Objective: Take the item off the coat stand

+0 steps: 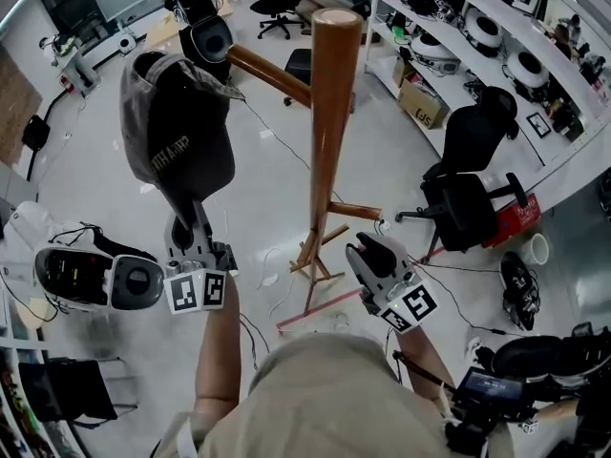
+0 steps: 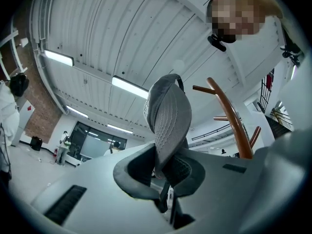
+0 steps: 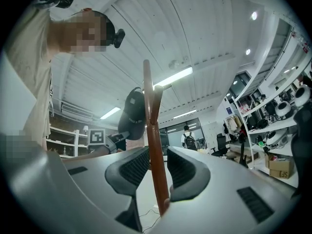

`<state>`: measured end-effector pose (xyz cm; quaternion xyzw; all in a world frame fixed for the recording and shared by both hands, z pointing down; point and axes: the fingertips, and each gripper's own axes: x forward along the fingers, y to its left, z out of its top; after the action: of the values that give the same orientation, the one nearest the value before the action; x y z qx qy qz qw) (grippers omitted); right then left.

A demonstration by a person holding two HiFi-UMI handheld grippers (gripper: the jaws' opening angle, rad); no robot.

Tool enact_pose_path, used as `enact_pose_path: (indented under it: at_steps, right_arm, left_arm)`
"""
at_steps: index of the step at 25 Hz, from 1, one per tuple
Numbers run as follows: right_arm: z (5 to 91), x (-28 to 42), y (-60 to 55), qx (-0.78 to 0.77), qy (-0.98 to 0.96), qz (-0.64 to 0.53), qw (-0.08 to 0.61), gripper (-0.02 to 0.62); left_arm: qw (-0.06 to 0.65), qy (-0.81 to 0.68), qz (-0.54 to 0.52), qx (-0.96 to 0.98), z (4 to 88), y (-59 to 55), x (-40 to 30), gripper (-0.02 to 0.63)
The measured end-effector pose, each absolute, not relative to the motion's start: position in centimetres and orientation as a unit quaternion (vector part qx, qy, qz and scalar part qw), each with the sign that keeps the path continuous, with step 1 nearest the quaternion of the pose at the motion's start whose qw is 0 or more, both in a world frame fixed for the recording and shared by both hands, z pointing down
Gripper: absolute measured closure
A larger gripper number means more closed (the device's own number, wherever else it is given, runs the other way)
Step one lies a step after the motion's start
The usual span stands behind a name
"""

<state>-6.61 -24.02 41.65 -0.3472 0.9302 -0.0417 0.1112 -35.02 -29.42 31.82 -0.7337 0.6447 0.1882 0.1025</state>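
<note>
A dark cap (image 1: 177, 132) hangs upside down from my left gripper (image 1: 190, 212), which is shut on its brim. In the left gripper view the grey brim (image 2: 168, 116) is pinched between the pads of the left gripper (image 2: 165, 170). The cap sits just left of the tip of the wooden peg (image 1: 267, 72) on the brown coat stand (image 1: 329, 113). My right gripper (image 1: 368, 246) is low beside the stand's foot. In the right gripper view, the right gripper (image 3: 151, 167) is open, with the pole (image 3: 153, 145) showing in the gap and the cap (image 3: 132, 113) behind it.
Black office chairs (image 1: 473, 189) stand to the right of the stand, below curved white shelves (image 1: 496, 27) and a cardboard box (image 1: 420, 103). A white and black machine (image 1: 95, 275) sits at the left. Cables and a red tape line (image 1: 315, 308) lie on the floor.
</note>
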Motion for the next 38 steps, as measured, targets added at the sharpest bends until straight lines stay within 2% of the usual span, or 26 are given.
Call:
enact_pose_path:
  at_steps: [18, 25, 38]
  right_arm:
    - [39.9, -10.5, -23.2, -0.350, 0.934, -0.025, 0.072, 0.482]
    - [41.2, -9.8, -22.6, -0.359, 0.931, -0.032, 0.064, 0.482]
    - [41.9, -9.5, -22.4, -0.365, 0.928, -0.039, 0.064, 0.482]
  left_arm:
    - [0.043, 0.584, 0.198, -0.786, 33.4, -26.2, -34.4, 0.572]
    - [-0.008, 0.537, 0.206, -0.818, 36.8, -24.8, -32.4, 0.572]
    - [-0.035, 0.443, 0.207, -0.872, 37.4, -21.9, -28.6, 0.572]
